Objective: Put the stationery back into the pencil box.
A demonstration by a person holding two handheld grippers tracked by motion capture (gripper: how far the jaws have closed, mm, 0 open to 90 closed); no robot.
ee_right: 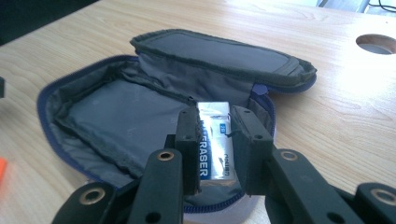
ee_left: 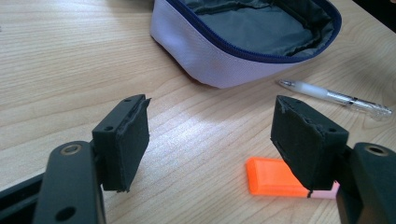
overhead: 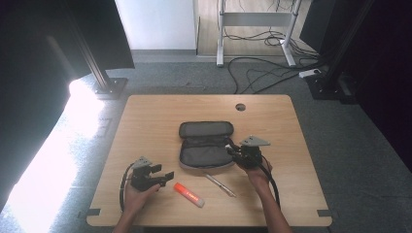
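An eraser is pinched by the right gripper over the open pencil case, while the left gripper is held spread beside the case, above an orange marker.

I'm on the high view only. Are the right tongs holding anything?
Observer: Yes. The right gripper view shows the right tongs shut on a silver-wrapped eraser.
Operator: Is it in the case?
Observer: It is held over the near end of the open case. I can't tell whether it touches the lining.
Operator: And the left tongs?
Observer: In the left gripper view the left tongs are open with nothing between them. The orange marker lies on the table, partly behind one jaw.
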